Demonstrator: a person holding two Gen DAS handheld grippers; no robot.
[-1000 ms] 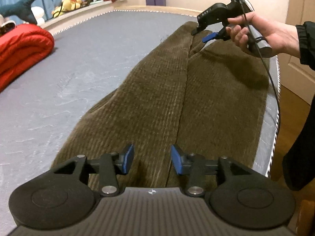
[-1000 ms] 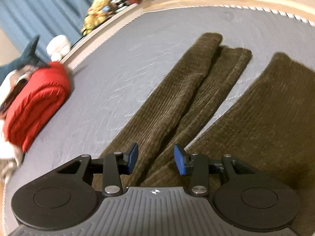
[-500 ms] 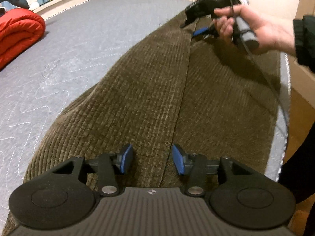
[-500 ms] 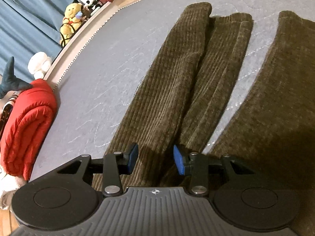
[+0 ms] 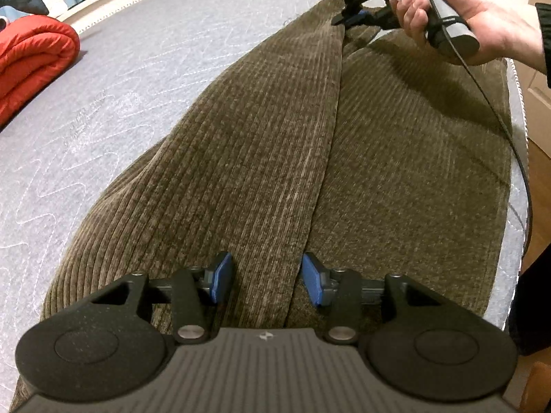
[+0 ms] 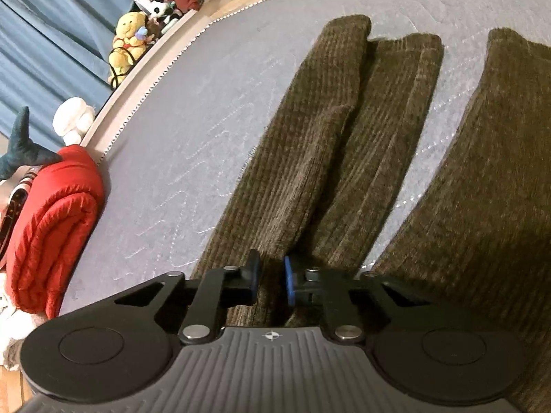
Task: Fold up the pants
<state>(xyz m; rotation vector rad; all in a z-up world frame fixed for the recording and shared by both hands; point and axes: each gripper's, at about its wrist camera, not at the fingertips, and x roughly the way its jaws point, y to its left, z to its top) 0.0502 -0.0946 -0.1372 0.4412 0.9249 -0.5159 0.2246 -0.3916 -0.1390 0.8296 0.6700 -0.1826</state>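
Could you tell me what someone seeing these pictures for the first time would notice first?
The brown corduroy pants dominate, spread lengthwise over the grey mattress. Next comes the red rolled blanket at the mattress's left edge, bright against the grey, with stuffed toys on the ledge beyond. The left hand-held gripper hovers open over the near cloth, while the right hand-held gripper has its fingers close around a ridge of fabric.
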